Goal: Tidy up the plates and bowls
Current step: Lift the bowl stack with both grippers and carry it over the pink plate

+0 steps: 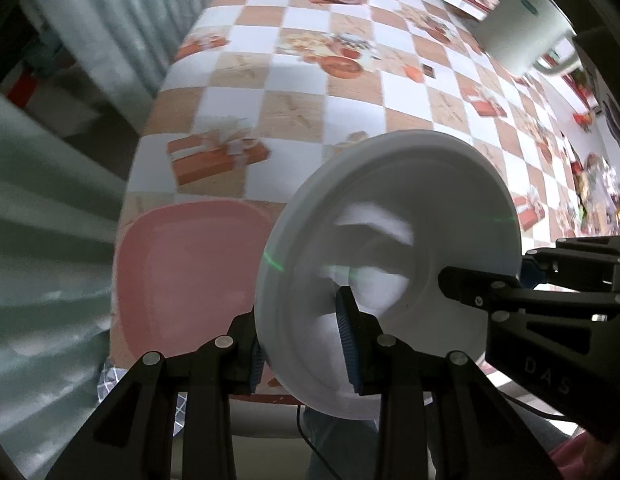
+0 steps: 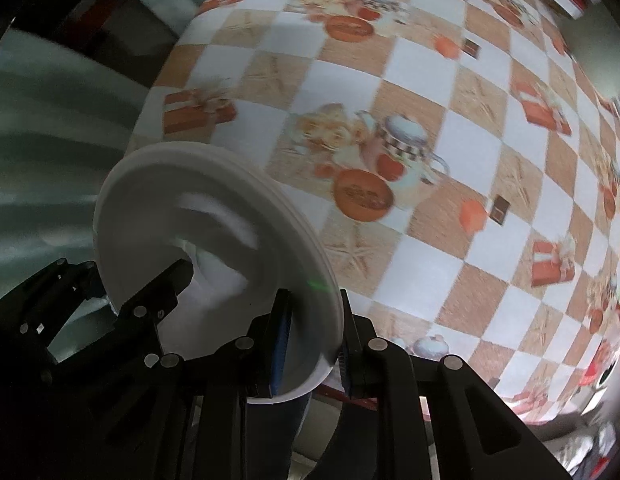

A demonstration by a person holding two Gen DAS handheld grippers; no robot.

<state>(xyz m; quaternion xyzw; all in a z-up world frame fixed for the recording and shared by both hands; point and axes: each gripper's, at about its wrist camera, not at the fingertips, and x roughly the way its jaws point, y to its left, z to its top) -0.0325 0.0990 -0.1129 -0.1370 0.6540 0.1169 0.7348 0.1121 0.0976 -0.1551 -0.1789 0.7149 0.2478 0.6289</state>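
A: Closest to the lens are the left gripper's black fingers with their blue ribbed pads. What have they got?

B: The rim of a white plate. One pad sits against the plate's upper face, the other behind its underside, so the jaws are clamped on the rim.

A: And the other hand?

B: The right gripper does the same on the opposite side of the rim of that white plate. Its blue pads pinch the edge between them. Each gripper shows in the other's camera, holding the far side.

A: Where is the plate, then?

B: In the air, tilted, carried between the two grippers above the near edge of the table, which wears a checked cloth printed with gift boxes and teapots.

A: Anything else on the table?

B: A pink square plate lies flat at the near left corner, partly hidden behind the white one. A white pot stands towards the far right edge. Everything is somewhat blurred.
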